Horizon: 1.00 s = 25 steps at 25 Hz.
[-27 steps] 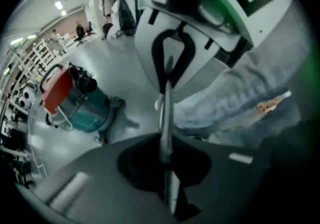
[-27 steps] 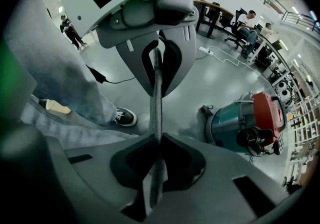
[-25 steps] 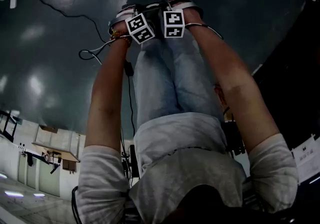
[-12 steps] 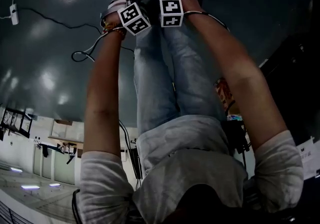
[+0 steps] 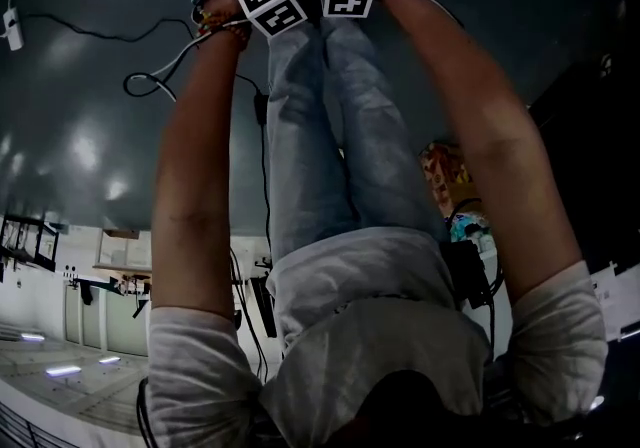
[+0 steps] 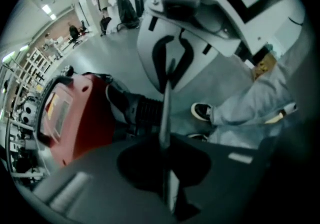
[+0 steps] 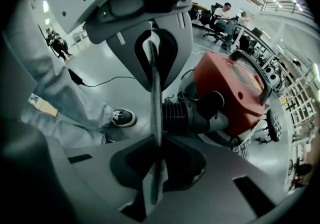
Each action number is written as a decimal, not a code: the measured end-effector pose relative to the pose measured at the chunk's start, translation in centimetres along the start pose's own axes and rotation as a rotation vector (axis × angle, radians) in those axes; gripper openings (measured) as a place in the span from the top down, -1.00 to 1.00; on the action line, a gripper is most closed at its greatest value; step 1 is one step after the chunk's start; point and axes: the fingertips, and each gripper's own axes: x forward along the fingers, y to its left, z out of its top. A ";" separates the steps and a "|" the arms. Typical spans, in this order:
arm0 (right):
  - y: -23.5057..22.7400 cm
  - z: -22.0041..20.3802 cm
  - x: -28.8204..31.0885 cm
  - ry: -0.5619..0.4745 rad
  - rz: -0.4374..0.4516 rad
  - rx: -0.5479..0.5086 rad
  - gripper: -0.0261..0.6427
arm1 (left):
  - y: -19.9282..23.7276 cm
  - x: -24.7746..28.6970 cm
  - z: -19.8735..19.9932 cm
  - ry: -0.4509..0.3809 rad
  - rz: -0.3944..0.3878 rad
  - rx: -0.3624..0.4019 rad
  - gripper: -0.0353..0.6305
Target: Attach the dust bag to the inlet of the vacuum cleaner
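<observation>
Both hand-held grippers are up at the top of the head view, side by side, with the person's bare arms reaching to them over blue jeans (image 5: 320, 136) and a dark floor (image 5: 90, 116).

The left hand-held gripper (image 6: 164, 142) has its jaws pressed together on the dust bag (image 6: 165, 100). The bag shows edge-on as a thin grey strip running up the middle of the frame to the other gripper facing it. It's the same on the other side: the right hand-held gripper (image 7: 156, 143) is clamped tight on that flat strip, so the bag hangs stretched between the two of them.

The vacuum cleaner (image 7: 235, 90) is close behind the bag. It has a red top with a black handle arching over it, and it fills the right half of the right gripper view and the left side of the left gripper view. Its black ribbed inlet (image 7: 180, 115) pokes out toward the strip and sits just beside it. I honestly can't tell whether they touch.

A black sneaker (image 7: 122, 116) sits at centre left of the right gripper view, with a black cable (image 7: 100, 84) snaking on the grey floor above it. A few people sit at desks (image 7: 225, 15) in the upper right.
</observation>
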 end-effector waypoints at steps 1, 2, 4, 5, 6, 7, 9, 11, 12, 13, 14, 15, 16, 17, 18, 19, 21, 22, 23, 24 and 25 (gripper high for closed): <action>-0.1 0.1 0.2 -0.004 0.007 0.020 0.83 | 0.3 -0.2 -0.1 -0.001 -0.002 0.004 0.84; 0.0 0.1 0.3 -0.006 0.016 0.040 0.83 | 0.5 -0.3 -0.1 -0.005 -0.008 0.010 0.84; -0.2 -0.1 0.2 0.001 0.027 0.066 0.83 | 0.8 -0.2 0.1 -0.017 -0.020 0.035 0.83; -0.4 0.0 0.0 0.010 0.025 0.069 0.83 | 0.8 0.0 0.1 -0.019 -0.025 0.046 0.84; -0.5 0.2 -0.2 0.018 0.020 0.065 0.83 | 0.7 0.4 -0.1 -0.017 -0.029 0.049 0.84; -0.5 0.4 -0.5 0.021 0.015 0.059 0.83 | 0.5 0.8 -0.3 -0.013 -0.032 0.045 0.84; -0.2 0.5 -0.4 0.020 0.018 0.061 0.83 | 0.1 1.3 -0.6 0.000 -0.033 0.035 0.84; -0.1 0.0 0.3 0.018 0.031 0.073 0.83 | 0.2 0.9 -0.3 0.012 -0.025 0.052 0.83; 0.0 -0.3 0.7 0.018 0.034 0.073 0.83 | 0.3 0.6 0.0 0.013 -0.018 0.072 0.83; -0.1 -0.6 0.9 0.019 0.034 0.074 0.83 | 0.5 0.3 0.4 0.010 -0.012 0.093 0.83; -0.2 -1.0 1.0 0.022 0.030 0.080 0.83 | 0.8 0.1 0.7 0.005 -0.006 0.111 0.83; -0.3 -1.1 0.8 0.026 0.021 0.091 0.83 | 1.0 0.1 1.0 0.001 -0.002 0.125 0.83; -0.4 -1.1 0.4 0.033 0.011 0.104 0.83 | 1.2 0.4 1.0 0.003 0.001 0.134 0.84; -0.3 -0.8 0.0 0.038 0.001 0.115 0.83 | 1.2 0.8 0.9 0.010 0.000 0.135 0.84; -0.3 -0.4 -0.5 0.040 -0.006 0.124 0.83 | 1.2 1.3 0.6 0.020 -0.003 0.126 0.83; -0.4 -0.1 -0.9 0.040 -0.009 0.129 0.83 | 1.2 1.8 0.3 0.030 -0.008 0.109 0.83; -1.0 0.2 -0.9 0.036 -0.003 0.132 0.83 | 1.3 2.1 -0.1 0.045 -0.012 0.071 0.84; -1.4 0.2 -0.6 0.034 0.005 0.138 0.82 | 1.5 1.9 -0.1 0.048 -0.011 0.060 0.84; -1.6 0.0 -0.3 0.032 0.015 0.144 0.82 | 1.6 1.5 0.2 0.045 -0.008 0.058 0.84; -1.8 -0.3 0.0 0.031 0.025 0.149 0.82 | 1.8 1.0 0.6 0.037 -0.004 0.069 0.84; -1.8 -0.8 0.1 0.033 0.034 0.156 0.82 | 1.9 0.5 1.1 0.025 0.003 0.091 0.84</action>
